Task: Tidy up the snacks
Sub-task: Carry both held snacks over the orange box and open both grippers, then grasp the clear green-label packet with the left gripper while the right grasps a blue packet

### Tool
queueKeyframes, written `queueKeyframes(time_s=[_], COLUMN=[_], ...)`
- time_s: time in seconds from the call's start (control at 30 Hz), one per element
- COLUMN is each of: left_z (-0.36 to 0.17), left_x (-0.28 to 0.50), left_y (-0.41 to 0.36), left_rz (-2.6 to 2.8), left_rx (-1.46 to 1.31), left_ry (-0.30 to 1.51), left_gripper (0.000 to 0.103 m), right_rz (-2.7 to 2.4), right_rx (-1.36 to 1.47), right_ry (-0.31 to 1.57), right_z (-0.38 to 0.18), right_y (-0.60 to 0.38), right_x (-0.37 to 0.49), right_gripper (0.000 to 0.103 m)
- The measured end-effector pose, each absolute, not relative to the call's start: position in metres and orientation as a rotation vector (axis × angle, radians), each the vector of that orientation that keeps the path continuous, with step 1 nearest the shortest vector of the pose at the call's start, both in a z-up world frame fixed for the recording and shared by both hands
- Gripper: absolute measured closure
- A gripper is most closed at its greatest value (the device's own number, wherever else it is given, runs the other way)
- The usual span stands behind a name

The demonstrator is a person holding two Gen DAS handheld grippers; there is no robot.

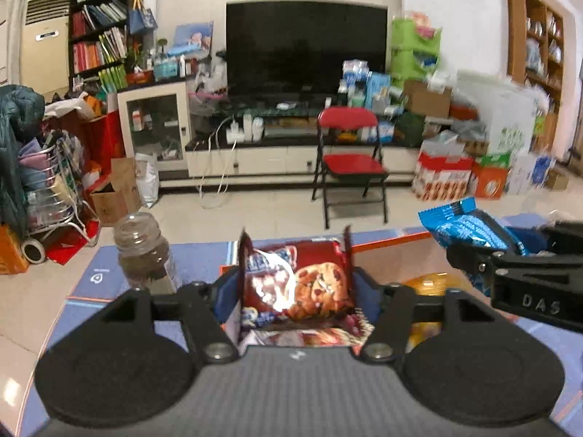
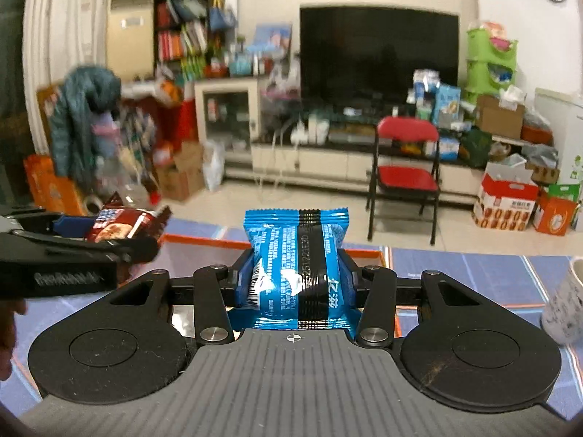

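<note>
My left gripper (image 1: 295,287) is shut on a red cookie packet (image 1: 302,284) and holds it above an orange-rimmed box (image 1: 386,242) on the table. My right gripper (image 2: 295,276) is shut on a blue snack packet (image 2: 295,266), also held above the box's orange rim (image 2: 204,242). In the left wrist view the right gripper (image 1: 510,266) shows at the right with the blue packet (image 1: 462,225). In the right wrist view the left gripper (image 2: 109,244) shows at the left with the red packet (image 2: 124,225). A yellow snack (image 1: 430,284) lies in the box.
A clear plastic jar (image 1: 142,251) stands on the blue table mat (image 1: 98,276) to the left. A white mug (image 2: 564,302) stands at the right table edge. A red folding chair (image 1: 349,167) and a TV stand are beyond the table.
</note>
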State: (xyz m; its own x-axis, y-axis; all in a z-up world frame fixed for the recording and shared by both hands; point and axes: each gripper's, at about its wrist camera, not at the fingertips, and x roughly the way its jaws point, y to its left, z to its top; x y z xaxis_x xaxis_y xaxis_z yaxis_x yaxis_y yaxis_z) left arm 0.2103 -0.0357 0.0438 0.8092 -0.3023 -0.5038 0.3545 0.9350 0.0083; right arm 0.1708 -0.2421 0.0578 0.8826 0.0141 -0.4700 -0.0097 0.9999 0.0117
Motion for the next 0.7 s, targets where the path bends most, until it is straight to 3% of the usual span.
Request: queueKeyframes(time_s=[0.07, 0.1, 0.17, 0.2, 0.23, 0.5, 0.7], left_z=[0.039, 0.042, 0.047, 0.048, 0.047, 0.002, -0.035], left_x=[0.216, 0.21, 0.184, 0.17, 0.156, 0.1, 0.106], left_y=[-0.031, -0.024, -0.003, 0.007, 0.016, 0.083, 0.105], left_rz=[-0.307, -0.309, -0.32, -0.302, -0.285, -0.168, -0.132], left_rx=[0.095, 0.076, 0.041, 0.042, 0.045, 0.015, 0.005], left_ry=[0.554, 0.544, 0.47, 0.441, 0.414, 0.492, 0.585], left_gripper=[0.031, 0.029, 0.014, 0.003, 0.002, 0.002, 0.002], right_rz=[-0.004, -0.006, 0.009, -0.001, -0.013, -0.053, -0.105], right_rx=[0.035, 0.055, 0.066, 0.065, 0.075, 0.231, 0.259], right_ry=[0.531, 0.521, 0.478, 0.464, 0.455, 0.6, 0.591], right_z=[0.057, 0.061, 0.065, 0.062, 0.056, -0.035, -0.053], right_y=[-0.245, -0.247, -0.248, -0.248, -0.248, -0.224, -0.22], right_x=[0.184, 0.176, 0.145, 0.128, 0.109, 0.025, 0.02], right_gripper=[0.059, 0.058, 0.039, 0.037, 0.035, 0.043, 0.043])
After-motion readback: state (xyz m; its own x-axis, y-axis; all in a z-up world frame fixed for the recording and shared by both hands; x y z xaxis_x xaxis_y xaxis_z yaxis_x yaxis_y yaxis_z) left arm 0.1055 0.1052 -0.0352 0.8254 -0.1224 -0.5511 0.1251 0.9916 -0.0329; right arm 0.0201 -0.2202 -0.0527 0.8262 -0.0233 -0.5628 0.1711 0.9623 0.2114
